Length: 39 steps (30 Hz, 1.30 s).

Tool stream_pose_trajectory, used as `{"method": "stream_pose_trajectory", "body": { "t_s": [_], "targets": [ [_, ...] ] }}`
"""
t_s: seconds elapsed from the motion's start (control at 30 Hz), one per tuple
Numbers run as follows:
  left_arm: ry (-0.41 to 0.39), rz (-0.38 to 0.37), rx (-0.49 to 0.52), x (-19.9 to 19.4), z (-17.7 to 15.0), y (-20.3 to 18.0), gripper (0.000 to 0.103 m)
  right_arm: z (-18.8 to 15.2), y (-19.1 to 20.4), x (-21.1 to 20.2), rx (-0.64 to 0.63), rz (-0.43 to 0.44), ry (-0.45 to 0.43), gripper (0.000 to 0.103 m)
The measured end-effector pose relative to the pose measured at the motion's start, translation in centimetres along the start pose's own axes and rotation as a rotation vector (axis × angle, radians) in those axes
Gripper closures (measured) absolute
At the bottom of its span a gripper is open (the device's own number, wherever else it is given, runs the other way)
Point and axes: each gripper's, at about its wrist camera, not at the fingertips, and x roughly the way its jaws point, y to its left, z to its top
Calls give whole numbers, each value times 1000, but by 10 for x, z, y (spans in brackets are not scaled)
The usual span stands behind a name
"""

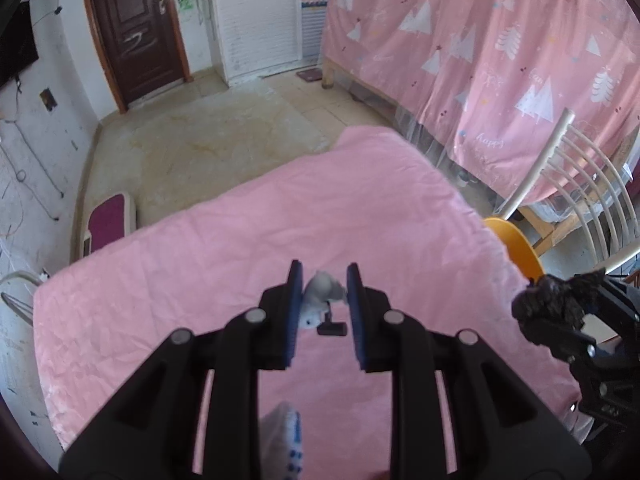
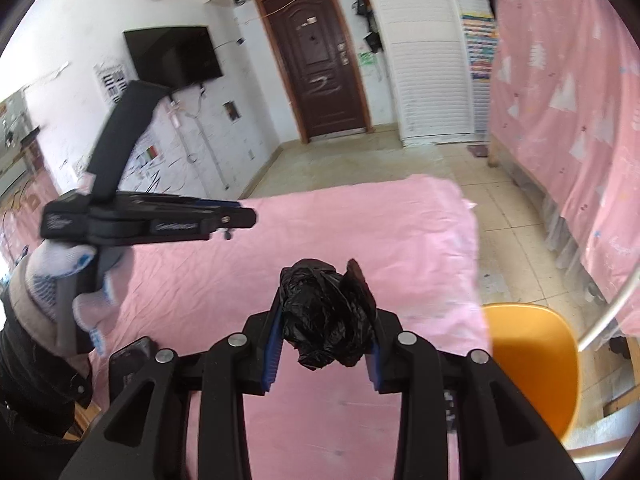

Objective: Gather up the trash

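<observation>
Left fingers [image 1: 307,304] pinch grey scrap [image 1: 323,292]; right fingers [image 2: 362,292] clamp black wad [image 2: 326,316] (table edge [image 2: 476,240] near).

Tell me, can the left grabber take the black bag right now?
Probably not. The left gripper is shut on a grey paper wad, so it is full, and the black bag is clamped in the right gripper.
</observation>
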Motion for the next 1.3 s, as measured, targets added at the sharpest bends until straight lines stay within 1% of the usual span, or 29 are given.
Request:
{"method": "stream_pose_trajectory", "body": {
  "t_s": [0.17,0.3,0.43,0.63,0.73,0.8,0.83,0.87,0.9,0.93,1.0,1.03,1.1,1.17,1.2,1.27,1.3],
  "targets": [
    [-20,-46,28,-4,15,-47,82,-4,-40,-23,50,-52,-31,79],
    [-21,-107,52,-2,25,-83,82,-11,-73,-41,85,-92,-52,79],
    [2,-185,63,9,34,-119,82,-18,-101,-54,111,-142,-64,79],
    [38,-295,83,30,42,-171,82,-35,-137,-56,158,-186,-48,79],
    [58,-322,97,40,42,-196,82,-44,-154,-55,194,-197,-41,78],
    [70,-319,98,46,42,-205,81,-47,-162,-52,213,-198,-35,77],
    [75,-311,100,50,43,-210,80,-49,-165,-49,218,-200,-30,77],
    [82,-315,98,52,43,-212,69,-51,-167,-47,223,-200,-24,76],
    [83,-311,92,53,43,-213,61,-53,-169,-44,228,-199,-18,74],
    [80,-304,89,54,43,-214,47,-54,-171,-41,234,-200,-14,72],
    [76,-302,87,53,43,-213,45,-55,-173,-36,235,-204,-5,62],
    [70,-298,86,51,43,-212,45,-55,-174,-34,234,-207,-1,59],
    [65,-297,74,47,42,-208,45,-55,-174,-31,238,-213,0,41],
    [53,-290,64,40,40,-202,44,-53,-175,-30,242,-223,-6,36],
    [40,-288,61,34,38,-198,44,-53,-174,-30,244,-224,-8,35],
    [8,-280,55,21,35,-191,37,-50,-170,-31,246,-227,-18,33],
    [-8,-274,54,16,35,-187,35,-48,-168,-31,244,-224,-21,32]
  ]
}}
